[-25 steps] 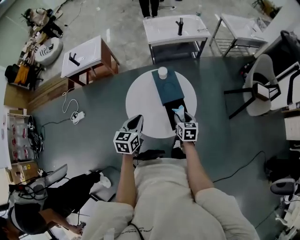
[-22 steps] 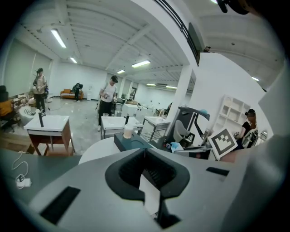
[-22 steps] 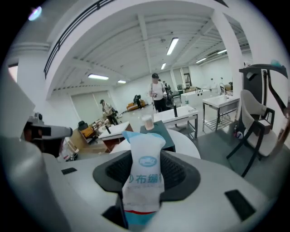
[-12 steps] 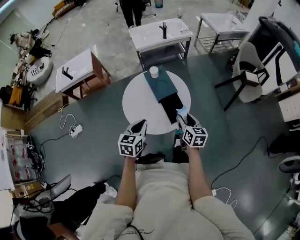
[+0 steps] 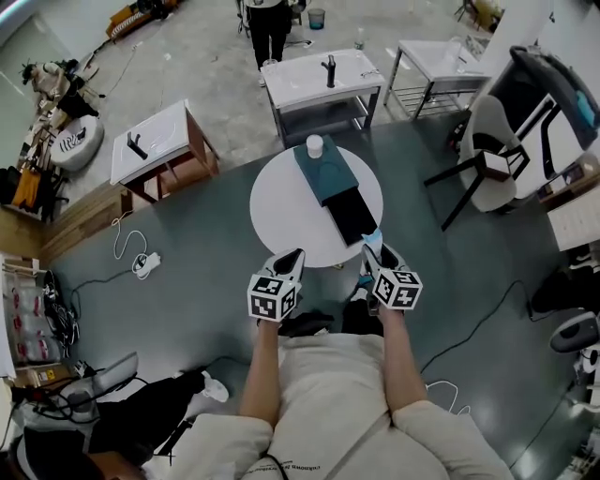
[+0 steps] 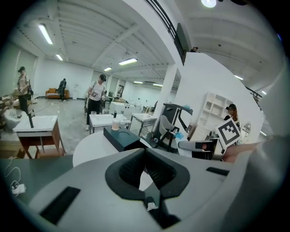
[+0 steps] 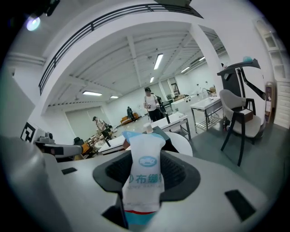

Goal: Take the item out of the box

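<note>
On the round white table lies a teal box lid with the open black box just in front of it. My right gripper hovers at the table's near edge, shut on a white pouch with blue print. In the right gripper view the pouch stands upright between the jaws of the right gripper. My left gripper is to the left, off the table's near rim. In its own view the left gripper is shut with nothing in it, and the teal box lies ahead.
A small white cup stands at the table's far edge. Two white stands with black fittings are beyond, a chair is to the right, and a cable lies on the floor. A person stands far off.
Both grippers have drawn back toward my body. The right one has carried the pouch from above the black box to the table's near edge.
</note>
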The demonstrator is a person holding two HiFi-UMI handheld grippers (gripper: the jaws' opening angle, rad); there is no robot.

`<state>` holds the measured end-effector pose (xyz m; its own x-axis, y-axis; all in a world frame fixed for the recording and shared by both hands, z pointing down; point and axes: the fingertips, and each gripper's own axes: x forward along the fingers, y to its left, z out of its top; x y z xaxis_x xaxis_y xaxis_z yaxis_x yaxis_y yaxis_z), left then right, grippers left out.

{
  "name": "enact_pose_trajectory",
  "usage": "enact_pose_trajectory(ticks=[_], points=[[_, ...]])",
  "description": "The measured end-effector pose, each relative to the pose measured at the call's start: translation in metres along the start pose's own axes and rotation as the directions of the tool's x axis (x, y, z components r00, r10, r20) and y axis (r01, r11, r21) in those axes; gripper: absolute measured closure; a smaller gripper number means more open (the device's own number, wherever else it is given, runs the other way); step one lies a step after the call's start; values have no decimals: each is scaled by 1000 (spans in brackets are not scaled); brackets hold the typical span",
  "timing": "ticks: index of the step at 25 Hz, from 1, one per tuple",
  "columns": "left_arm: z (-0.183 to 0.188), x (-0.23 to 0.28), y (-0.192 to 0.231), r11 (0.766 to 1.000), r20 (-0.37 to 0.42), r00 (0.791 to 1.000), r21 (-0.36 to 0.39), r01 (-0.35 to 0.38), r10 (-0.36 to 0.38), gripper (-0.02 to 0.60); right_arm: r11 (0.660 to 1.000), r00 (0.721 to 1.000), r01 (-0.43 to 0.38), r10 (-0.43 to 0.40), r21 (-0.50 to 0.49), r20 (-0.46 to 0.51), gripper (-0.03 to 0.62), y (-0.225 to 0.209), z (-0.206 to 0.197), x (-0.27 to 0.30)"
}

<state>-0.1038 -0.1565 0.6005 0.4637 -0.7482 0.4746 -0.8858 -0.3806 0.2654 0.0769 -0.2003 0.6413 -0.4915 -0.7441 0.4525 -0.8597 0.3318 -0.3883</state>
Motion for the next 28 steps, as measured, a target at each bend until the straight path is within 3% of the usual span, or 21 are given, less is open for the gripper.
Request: enact_pose_trajectory(ticks=[6,11,22,28], points=[[-12,-4,-8,1000,-5,1000,26,3,-3,560,997,996,42,-47,61,81,385,-5,2,-12],[-13,1,-10,1000,6,1000,-3,4,-4,560,997,998,36,-40,67,55,385,-5,-9,-19],[-16,19,-28,997,-38,997,45,65,-63,560,999,998,16,-18,32,56,385,-3,-3,-29],[-17,13,-13,998,-37,999,41,40,-39,560,1000,1000,11,-12,22,25,385,2,-8,-21]])
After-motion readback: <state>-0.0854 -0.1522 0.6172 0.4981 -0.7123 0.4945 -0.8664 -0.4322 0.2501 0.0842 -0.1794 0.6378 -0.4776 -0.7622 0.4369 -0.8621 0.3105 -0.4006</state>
